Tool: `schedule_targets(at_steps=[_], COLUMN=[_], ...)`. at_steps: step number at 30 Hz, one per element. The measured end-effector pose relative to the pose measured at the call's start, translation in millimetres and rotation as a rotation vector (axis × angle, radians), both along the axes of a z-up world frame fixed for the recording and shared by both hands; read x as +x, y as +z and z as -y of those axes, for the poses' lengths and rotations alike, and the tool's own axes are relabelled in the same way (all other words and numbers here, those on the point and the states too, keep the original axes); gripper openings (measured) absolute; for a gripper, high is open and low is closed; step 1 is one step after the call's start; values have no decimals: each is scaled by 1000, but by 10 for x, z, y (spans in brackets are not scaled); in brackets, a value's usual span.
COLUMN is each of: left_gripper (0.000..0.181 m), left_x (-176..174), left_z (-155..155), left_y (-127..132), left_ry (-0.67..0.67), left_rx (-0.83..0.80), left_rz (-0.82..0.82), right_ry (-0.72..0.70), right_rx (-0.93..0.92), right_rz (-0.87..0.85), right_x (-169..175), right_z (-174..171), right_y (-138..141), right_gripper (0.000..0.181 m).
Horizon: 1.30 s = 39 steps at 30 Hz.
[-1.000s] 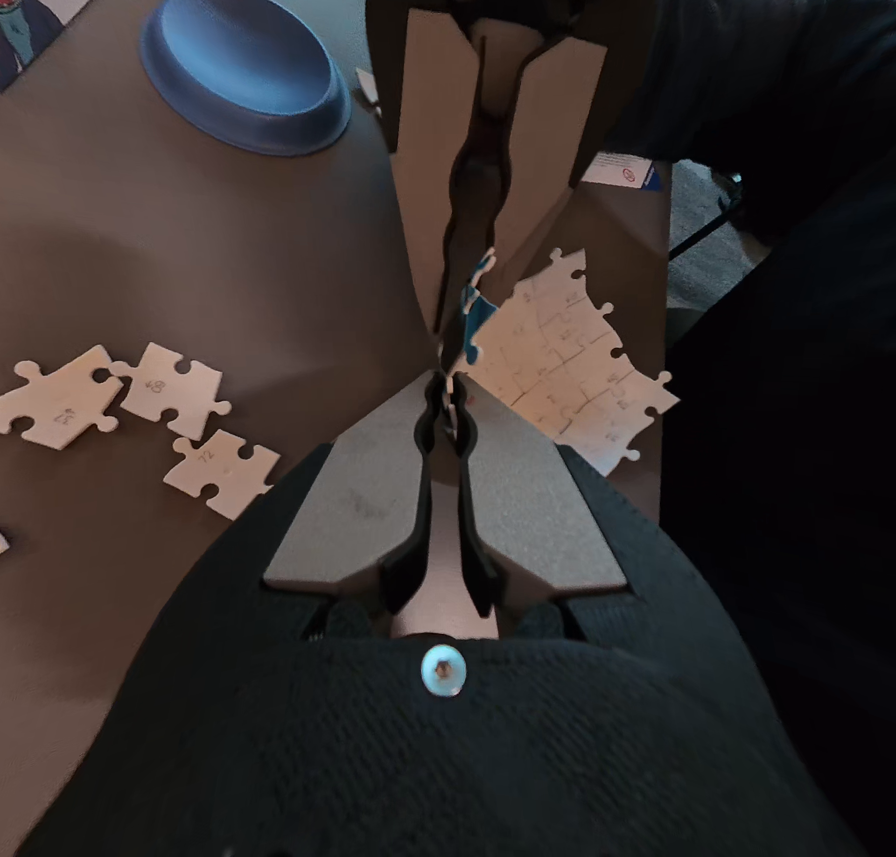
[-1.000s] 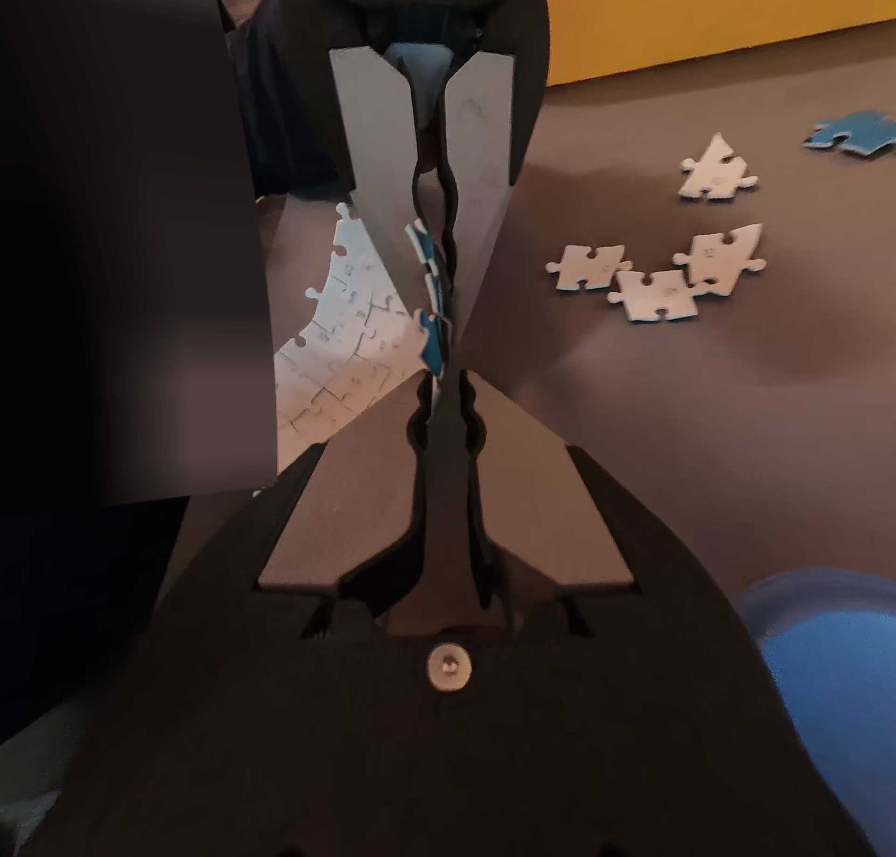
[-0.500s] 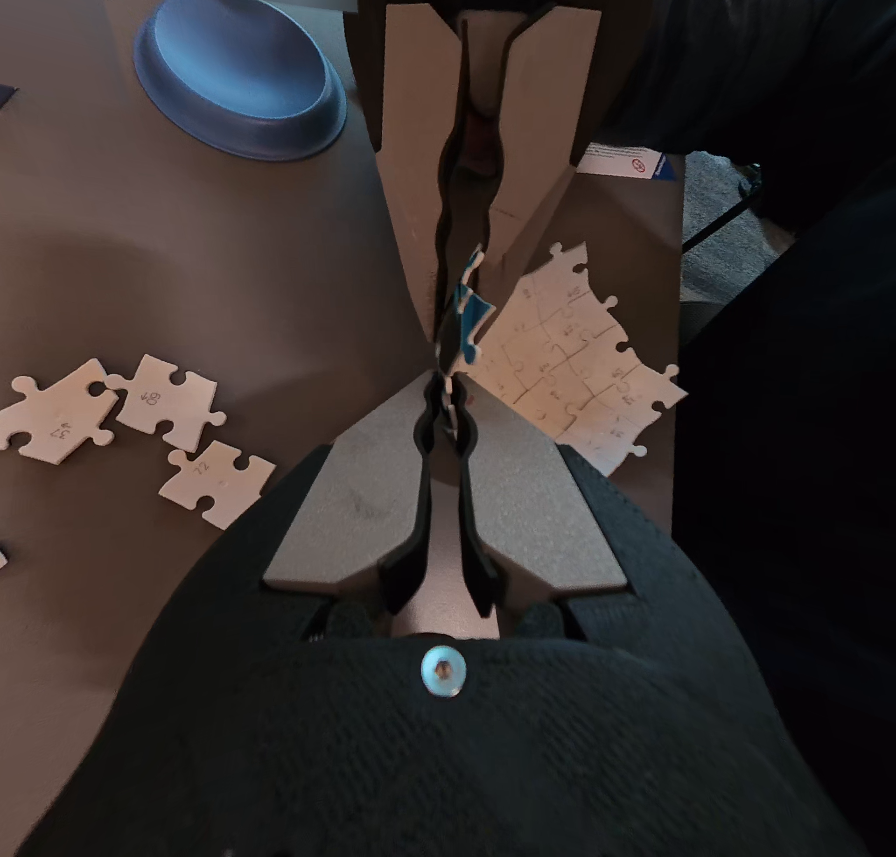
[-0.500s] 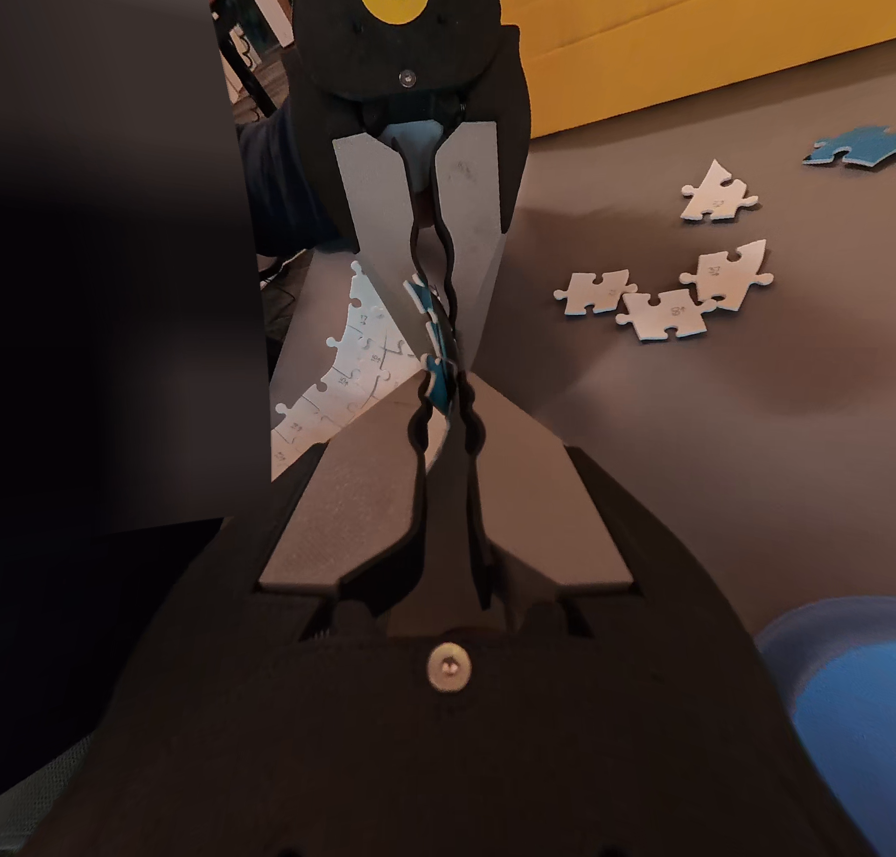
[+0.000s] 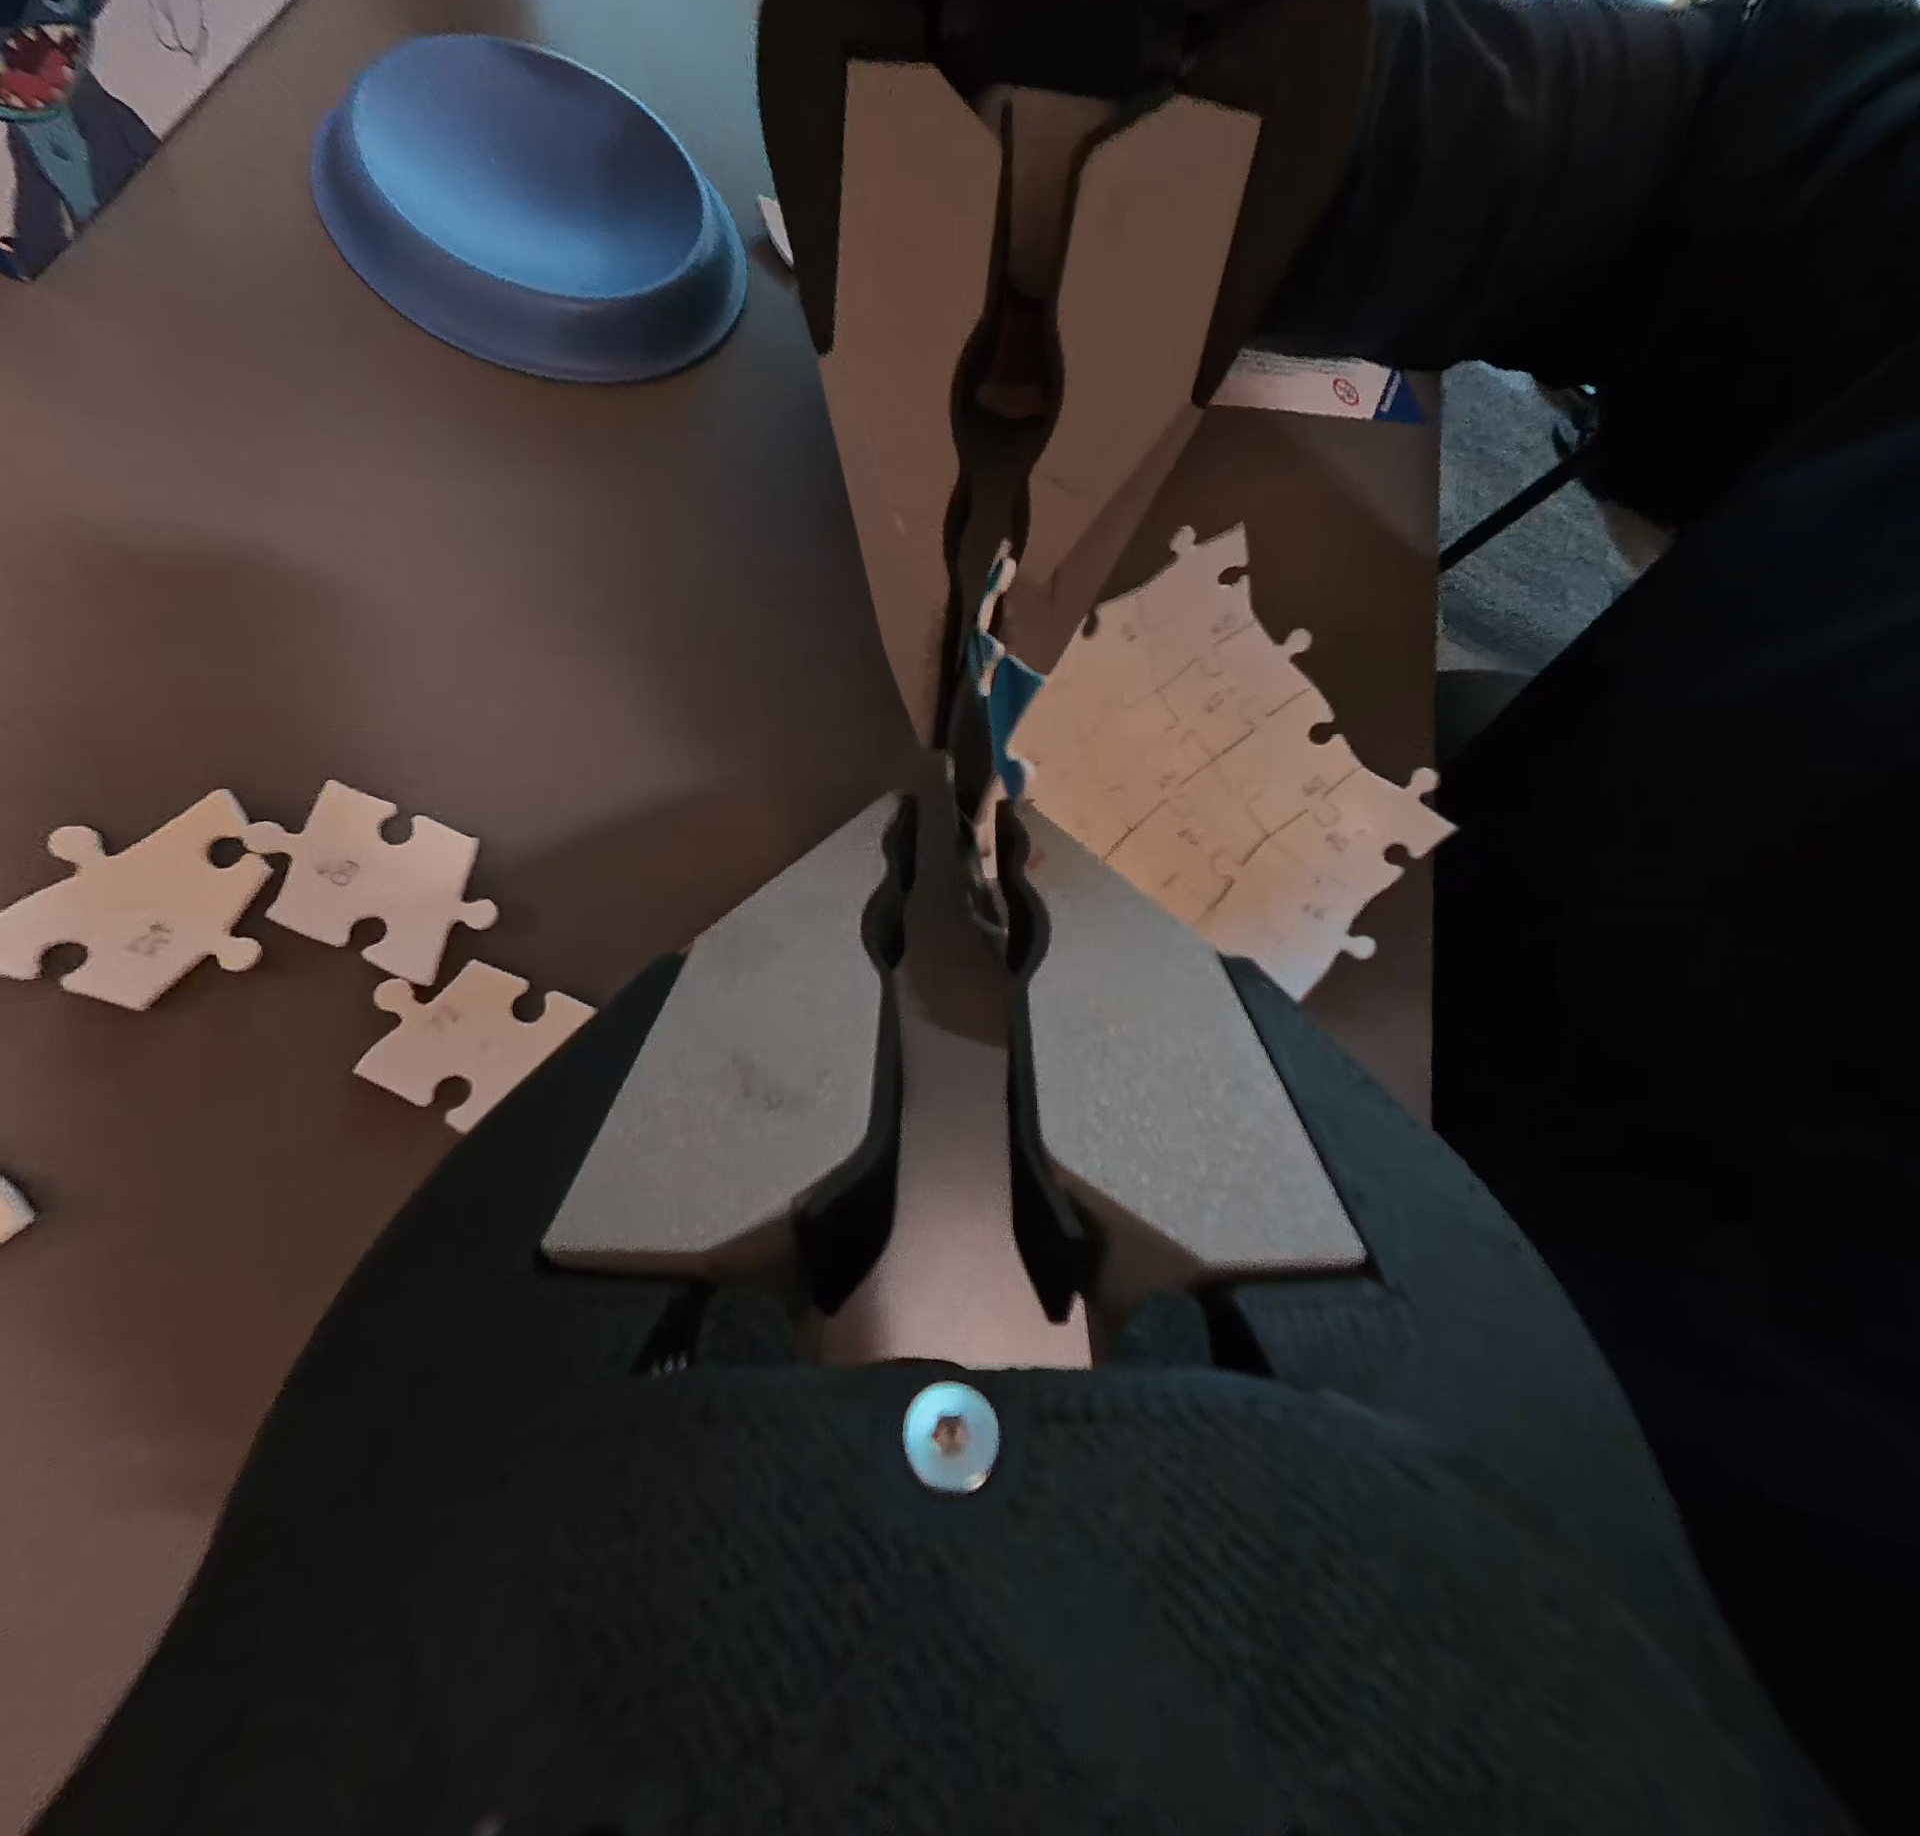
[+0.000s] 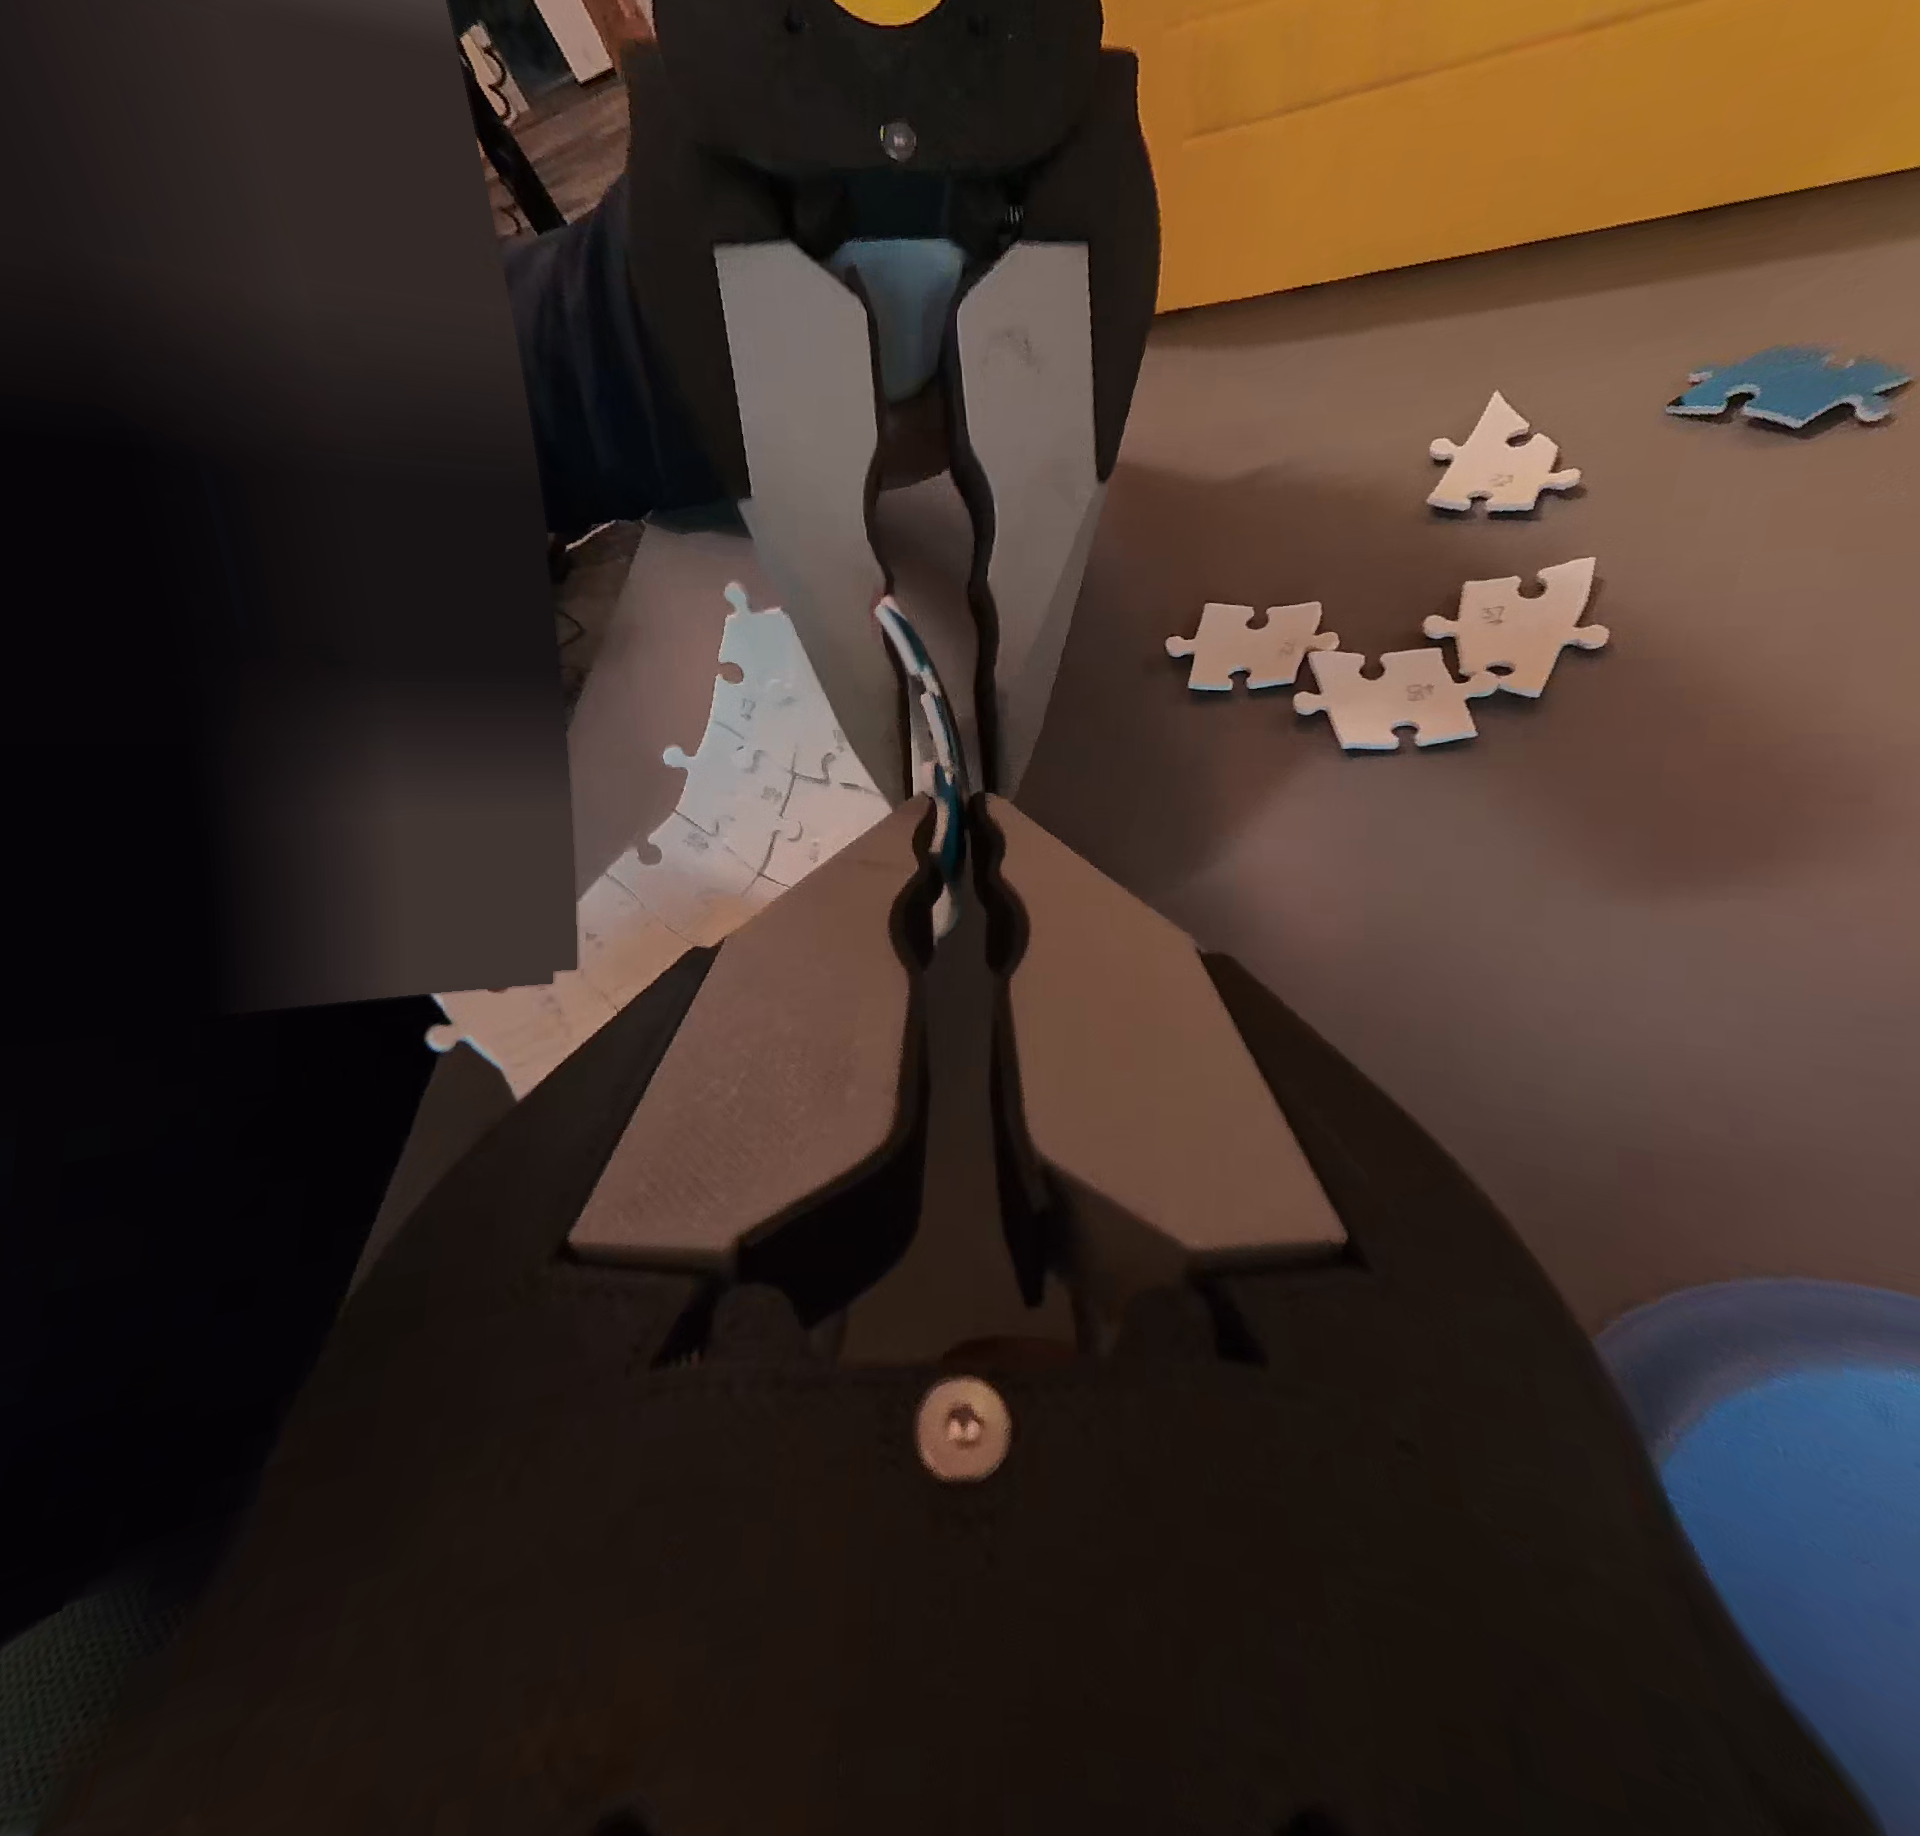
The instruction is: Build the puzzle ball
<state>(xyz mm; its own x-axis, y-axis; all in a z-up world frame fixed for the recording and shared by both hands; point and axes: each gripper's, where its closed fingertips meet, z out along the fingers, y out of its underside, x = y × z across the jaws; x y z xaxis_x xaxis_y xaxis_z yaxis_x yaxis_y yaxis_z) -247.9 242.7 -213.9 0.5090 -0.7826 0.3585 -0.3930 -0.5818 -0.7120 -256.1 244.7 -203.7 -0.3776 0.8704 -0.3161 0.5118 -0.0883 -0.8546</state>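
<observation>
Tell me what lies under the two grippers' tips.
An assembled puzzle sheet, white side up, lies on the table beneath them. Its near edge is hidden by the left gripper body.

Hand-held grippers [image 5: 951,830] [image 6: 961,820] tip to tip, narrowly parted

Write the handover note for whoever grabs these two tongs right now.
Left tongs: shut on a blue-faced puzzle piece.
Right tongs: shut on the assembled puzzle section, gripped at its edge, tip to tip with the left.
The section is held above the table's near edge, white numbered backs showing.
Loose: three white pieces together, a fourth and a blue piece beyond them; blue stand unused.
Done: one curved section.
Left: seat this piece, add the rest, close the ball.
</observation>
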Motion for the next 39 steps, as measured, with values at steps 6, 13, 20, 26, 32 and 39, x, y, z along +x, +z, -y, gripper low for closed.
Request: schedule_targets(at_steps=[6, 13, 20, 26, 32, 39], left_gripper=[5, 0, 0, 0, 1, 0], left_x=[-41, -25, 19, 19, 13, 30], left_z=[-63, -26, 27, 38, 51, 75], left_y=[108, 52, 44, 36, 24, 21], left_ry=[29, -12, -52, -59, -61, -73], left_rx=[58, 98, 80, 71, 66, 45], left_rz=[20, -32, -13, -9, -19, -3], right_ry=[-22, 2, 54, 66, 56, 83], right_rx=[19, -14, -44, 9, 2, -43], right_rz=[16, 54, 63, 42, 60, 65], right_x=[-10, 8, 55, 71, 59, 88], right_z=[-23, 15, 73, 77, 75, 107], right_y=[-31, -72, -66, -64, -89, -66], right_gripper=[0, 0, 7, 1, 0, 9])
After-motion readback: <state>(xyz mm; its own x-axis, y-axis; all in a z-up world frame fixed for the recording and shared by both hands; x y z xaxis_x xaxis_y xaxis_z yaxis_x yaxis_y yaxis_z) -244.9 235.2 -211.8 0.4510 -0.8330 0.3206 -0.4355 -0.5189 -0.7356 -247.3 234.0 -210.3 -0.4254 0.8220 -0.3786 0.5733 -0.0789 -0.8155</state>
